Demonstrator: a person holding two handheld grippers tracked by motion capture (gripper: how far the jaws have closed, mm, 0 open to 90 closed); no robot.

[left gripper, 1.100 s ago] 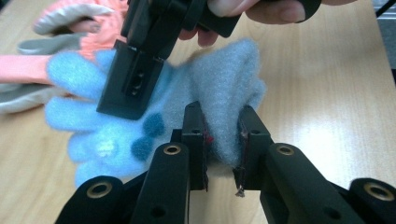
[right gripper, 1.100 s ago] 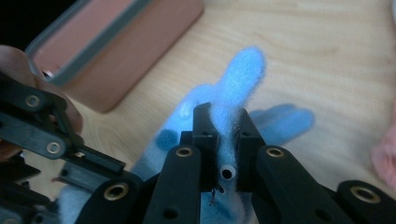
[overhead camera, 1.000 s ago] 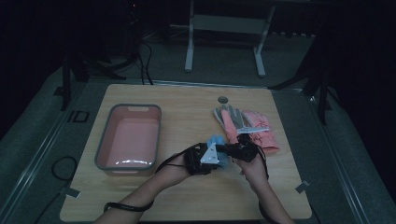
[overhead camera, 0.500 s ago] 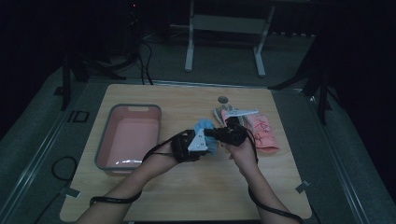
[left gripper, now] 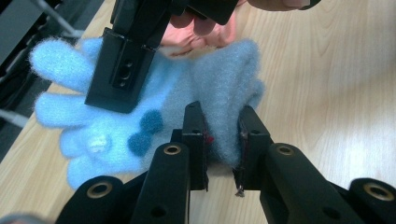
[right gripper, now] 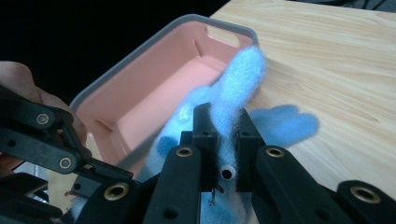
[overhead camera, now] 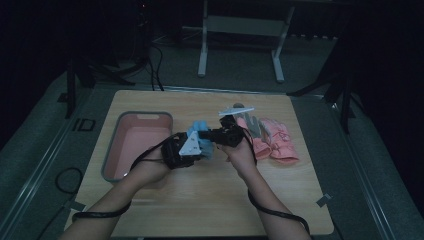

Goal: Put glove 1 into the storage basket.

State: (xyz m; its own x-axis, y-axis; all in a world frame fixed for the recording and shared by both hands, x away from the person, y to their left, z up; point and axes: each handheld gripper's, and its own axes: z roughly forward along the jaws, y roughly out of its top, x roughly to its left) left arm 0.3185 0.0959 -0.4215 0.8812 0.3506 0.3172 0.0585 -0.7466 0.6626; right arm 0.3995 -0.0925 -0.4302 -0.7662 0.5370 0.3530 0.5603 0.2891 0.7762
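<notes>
A fuzzy blue glove [overhead camera: 201, 129] hangs above the table between my two grippers. My left gripper [overhead camera: 186, 150] is shut on its cuff, and in the left gripper view the jaws [left gripper: 223, 135] pinch the greyish-blue cuff [left gripper: 219, 88]. My right gripper [overhead camera: 222, 135] is shut on one of the glove's fingers; in the right gripper view that blue finger [right gripper: 240, 74] rises from between the jaws [right gripper: 223, 135]. The glove carries small dark blue spots [left gripper: 152, 121]. The right gripper [left gripper: 126, 60] crosses over the glove's fingers in the left gripper view.
A pink tray with a grey rim [overhead camera: 111, 150] stands to the left of the grippers, its hollow [right gripper: 154, 98] close behind the glove. To the right lie pink gloves [overhead camera: 280, 142] and a grey glove [overhead camera: 254, 125]. A small round object [overhead camera: 239, 105] sits near the far edge.
Both grippers have carried the blue glove leftward and away from the pink gloves, toward the tray. The glove now hangs closer to the tray's right rim.
</notes>
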